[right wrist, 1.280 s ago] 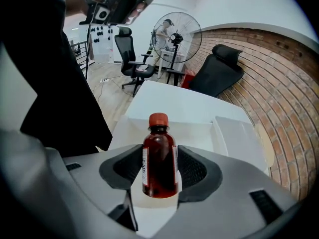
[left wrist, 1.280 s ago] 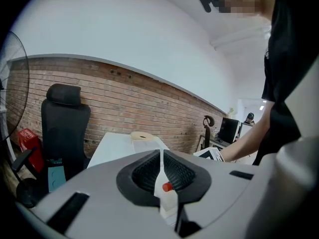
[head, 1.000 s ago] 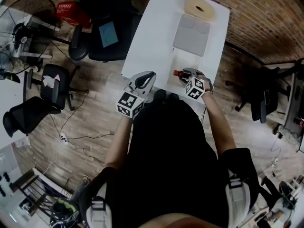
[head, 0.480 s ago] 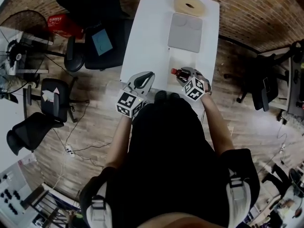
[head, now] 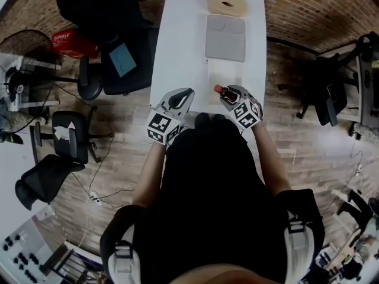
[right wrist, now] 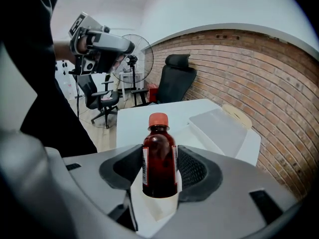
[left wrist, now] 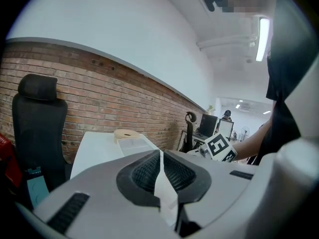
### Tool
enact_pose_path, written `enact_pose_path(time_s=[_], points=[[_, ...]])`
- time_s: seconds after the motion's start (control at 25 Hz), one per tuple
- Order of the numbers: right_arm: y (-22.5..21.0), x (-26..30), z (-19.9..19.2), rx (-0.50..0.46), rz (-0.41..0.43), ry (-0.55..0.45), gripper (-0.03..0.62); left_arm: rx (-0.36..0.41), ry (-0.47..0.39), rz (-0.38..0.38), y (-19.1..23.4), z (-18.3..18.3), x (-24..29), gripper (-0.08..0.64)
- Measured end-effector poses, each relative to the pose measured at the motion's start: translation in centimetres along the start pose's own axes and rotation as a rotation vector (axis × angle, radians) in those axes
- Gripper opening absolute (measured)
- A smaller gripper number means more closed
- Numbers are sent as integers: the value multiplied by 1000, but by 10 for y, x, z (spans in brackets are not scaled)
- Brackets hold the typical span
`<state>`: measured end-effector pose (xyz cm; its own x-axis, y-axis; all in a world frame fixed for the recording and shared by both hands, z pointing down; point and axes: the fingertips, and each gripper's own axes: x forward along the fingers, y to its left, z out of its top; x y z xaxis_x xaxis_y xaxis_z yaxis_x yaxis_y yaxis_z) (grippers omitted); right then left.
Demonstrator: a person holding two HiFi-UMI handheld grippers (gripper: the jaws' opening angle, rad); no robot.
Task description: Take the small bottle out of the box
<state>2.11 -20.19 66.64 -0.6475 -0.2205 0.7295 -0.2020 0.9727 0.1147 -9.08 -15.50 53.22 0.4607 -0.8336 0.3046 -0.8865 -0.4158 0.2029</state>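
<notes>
A small brown bottle [right wrist: 159,159] with a red cap [right wrist: 158,119] stands upright between the pads of my right gripper [right wrist: 160,171], which is shut on its body. In the head view that gripper [head: 229,94] holds the bottle [head: 221,91] over the near end of the white table [head: 177,40], just short of the open white box [head: 228,76]. My left gripper [head: 180,97] hangs in the air at the table's near left corner. Its pads [left wrist: 144,173] are pressed together with nothing between them [left wrist: 160,169].
A grey box lid [head: 225,29] lies beyond the box, with a beige tape roll [head: 227,3] at the table's far end. Black office chairs [head: 121,58] and a fan [right wrist: 142,49] stand on the wooden floor to the left. A brick wall [right wrist: 249,68] runs behind the table.
The head camera has shifted, so the table sits higher in view. My right gripper has come slightly back toward the near table edge with the bottle. The left gripper has barely moved.
</notes>
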Motion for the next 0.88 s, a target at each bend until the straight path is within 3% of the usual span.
enact_pose_path(time_s=[0.68,0.88], points=[[-20,-34,24,177,-114,-115,215,37,30,-116,-1,0,25,35],[-30,-47,25,330,-103,-188,215,43,40,-140,0,3,30,35]])
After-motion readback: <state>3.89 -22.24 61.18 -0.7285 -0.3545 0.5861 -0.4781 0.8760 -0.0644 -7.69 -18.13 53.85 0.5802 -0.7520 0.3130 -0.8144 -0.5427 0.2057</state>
